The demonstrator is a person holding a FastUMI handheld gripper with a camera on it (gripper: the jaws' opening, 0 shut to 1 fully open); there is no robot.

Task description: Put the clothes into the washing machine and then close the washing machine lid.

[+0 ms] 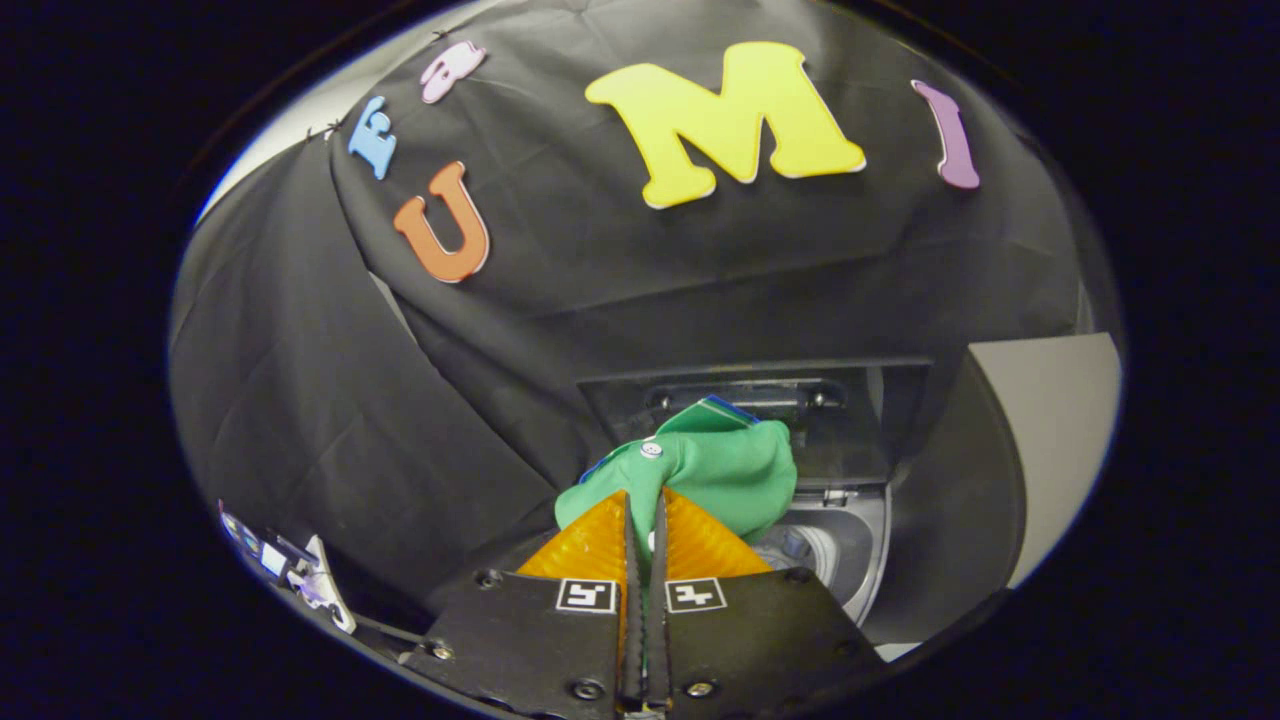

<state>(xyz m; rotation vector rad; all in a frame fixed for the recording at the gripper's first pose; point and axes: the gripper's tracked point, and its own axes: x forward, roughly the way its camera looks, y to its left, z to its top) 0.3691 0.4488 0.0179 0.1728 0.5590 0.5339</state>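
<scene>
A green garment with a small white button hangs bunched from my gripper, whose two fingers are pressed together on its cloth. The garment is held in the air just above and in front of the washing machine's open top. The drum's pale inside shows to the right of the fingers, partly hidden by the cloth. The machine's dark lid stands raised behind the garment.
Black booth cloth hangs close behind and to the left of the machine. A pale wall panel stands to the right. A small device with a lit screen sits low to the left of the fingers.
</scene>
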